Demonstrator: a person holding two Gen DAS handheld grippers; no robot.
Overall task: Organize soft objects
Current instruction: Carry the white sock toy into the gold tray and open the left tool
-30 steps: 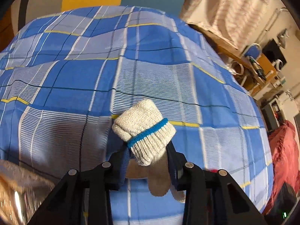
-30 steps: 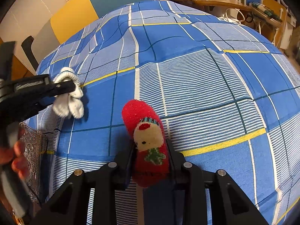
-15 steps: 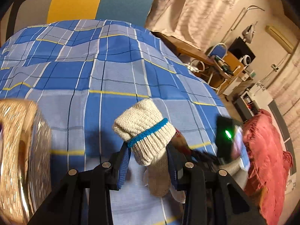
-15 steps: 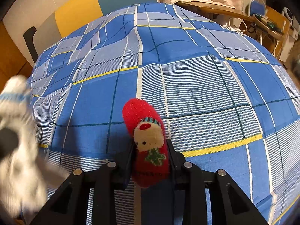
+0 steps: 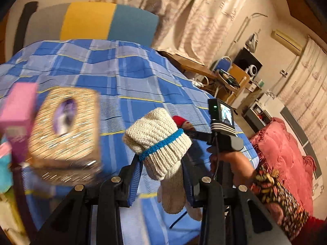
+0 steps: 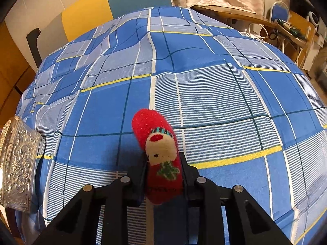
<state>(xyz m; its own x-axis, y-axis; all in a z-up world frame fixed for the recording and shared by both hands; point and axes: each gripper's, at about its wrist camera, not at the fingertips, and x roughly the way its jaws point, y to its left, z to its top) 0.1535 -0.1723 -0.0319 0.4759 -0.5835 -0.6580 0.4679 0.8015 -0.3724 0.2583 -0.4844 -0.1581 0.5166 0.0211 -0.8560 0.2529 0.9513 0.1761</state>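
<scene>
My left gripper (image 5: pixel 161 175) is shut on a cream knitted glove (image 5: pixel 157 140) with a blue cuff band; its fingers dangle below the jaws, above the bed. Just to its left a shiny embossed box (image 5: pixel 65 126) shows blurred. My right gripper (image 6: pixel 163 169) has a red Christmas sock (image 6: pixel 159 149) with a bear face between its pads, and its jaws are closing tighter on it. The sock's toe points out over the blue plaid bedcover (image 6: pixel 204 81). In the left wrist view the red sock (image 5: pixel 181 121) peeks out behind the glove, beside a hand (image 5: pixel 229 161) holding the right gripper.
The embossed box (image 6: pixel 18 163) sits at the bed's left edge. A pink box (image 5: pixel 18 110) stands left of it. A red quilt (image 5: pixel 286 153) lies off the bed's right side. A wooden desk and blue chair (image 6: pixel 280 12) stand beyond the bed.
My left gripper has swung with the glove from over the middle of the bed toward the shiny box, leaving the right wrist view. The right gripper has stayed put, still holding the sock.
</scene>
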